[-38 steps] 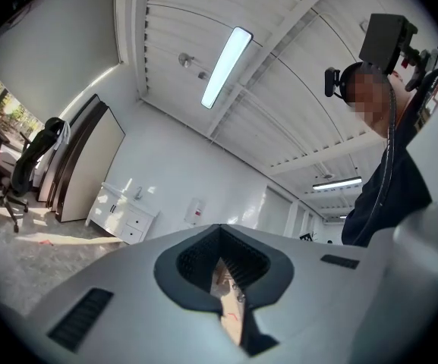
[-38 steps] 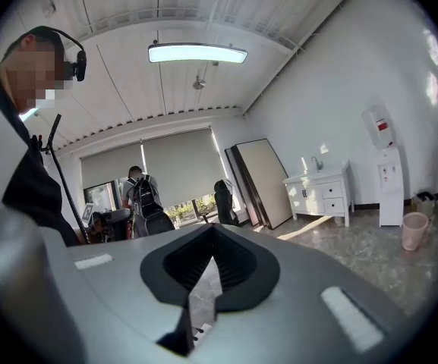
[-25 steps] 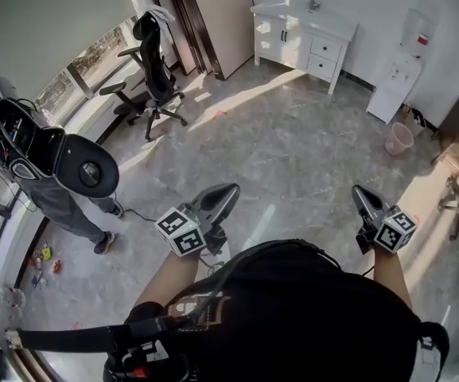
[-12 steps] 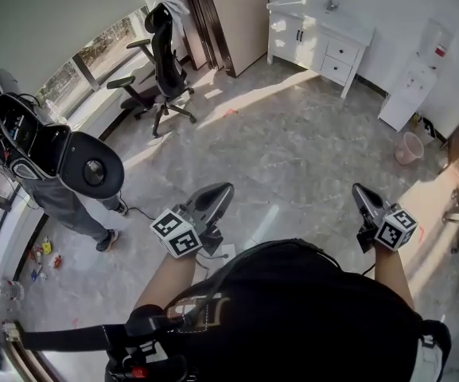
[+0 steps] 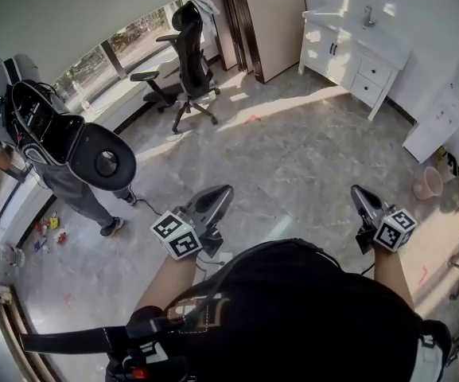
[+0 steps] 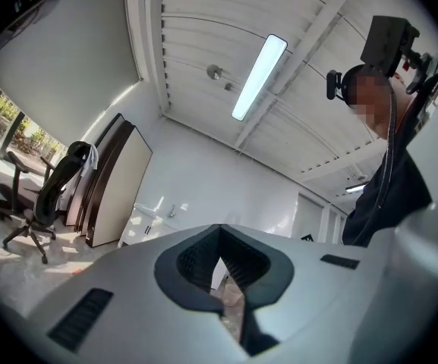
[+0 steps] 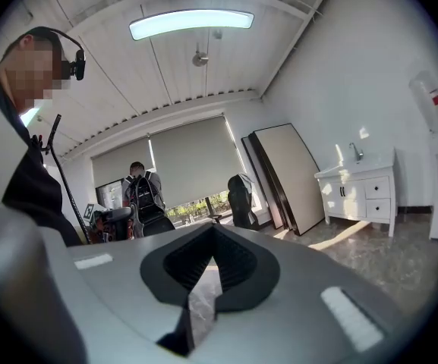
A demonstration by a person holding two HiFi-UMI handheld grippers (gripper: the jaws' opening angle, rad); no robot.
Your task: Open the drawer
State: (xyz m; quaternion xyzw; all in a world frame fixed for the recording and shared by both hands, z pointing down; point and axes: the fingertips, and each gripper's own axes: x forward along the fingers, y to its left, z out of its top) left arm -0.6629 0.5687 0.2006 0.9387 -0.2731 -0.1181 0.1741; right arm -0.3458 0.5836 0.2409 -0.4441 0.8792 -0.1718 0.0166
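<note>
A: Left claw (image 5: 223, 193) and right claw (image 5: 359, 193): spread or not?
B: Both are pressed together, tips meeting, with nothing between them. They're held out over the bare floor (image 5: 293, 157), pointing roughly level.
A: And the drawers?
B: They're well apart from both claws, in the white sink cabinet (image 5: 328, 54) against the far wall, upper right in the head view. There are two drawers (image 5: 376, 72), stacked on its right side, with doors to their left.
A: Which way do they face?
B: The fronts face out into the room, and each front's long axis runs level, along the wall. So a drawer should pull straight away from the wall.
A: How will it handle?
B: Rigid, probably light, sliding on runners, I'd guess. Take the small dark pull (image 7: 376, 189) mid-front. It's little to pinch, so a slip seems possible.
</note>
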